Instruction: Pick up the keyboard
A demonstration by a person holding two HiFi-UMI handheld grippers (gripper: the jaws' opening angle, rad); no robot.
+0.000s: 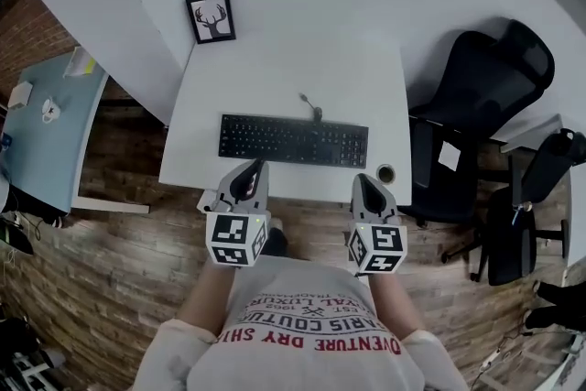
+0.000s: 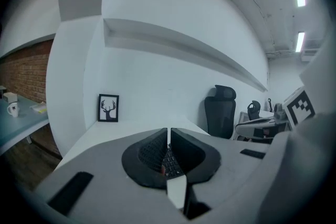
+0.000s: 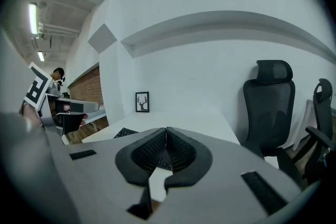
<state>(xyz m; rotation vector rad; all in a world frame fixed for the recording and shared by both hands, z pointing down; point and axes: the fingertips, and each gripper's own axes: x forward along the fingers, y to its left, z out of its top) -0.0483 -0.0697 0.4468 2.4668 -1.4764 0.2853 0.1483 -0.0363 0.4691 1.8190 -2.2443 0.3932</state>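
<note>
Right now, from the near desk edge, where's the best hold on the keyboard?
Probably its two short ends, left gripper and right gripper one each, from the near side: the keyboard lies flat, long, crosswise; its cable leaves the far edge.

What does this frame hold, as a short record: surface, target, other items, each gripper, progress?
surface: white desk
target: black keyboard, flat near the desk's front edge
other items: framed antler picture at the back left corner; black office chair to the right
left gripper: shut, empty, by the keyboard's left part
right gripper: shut, empty, by the keyboard's right end
progress: keyboard lies on the desk, not gripped
</note>
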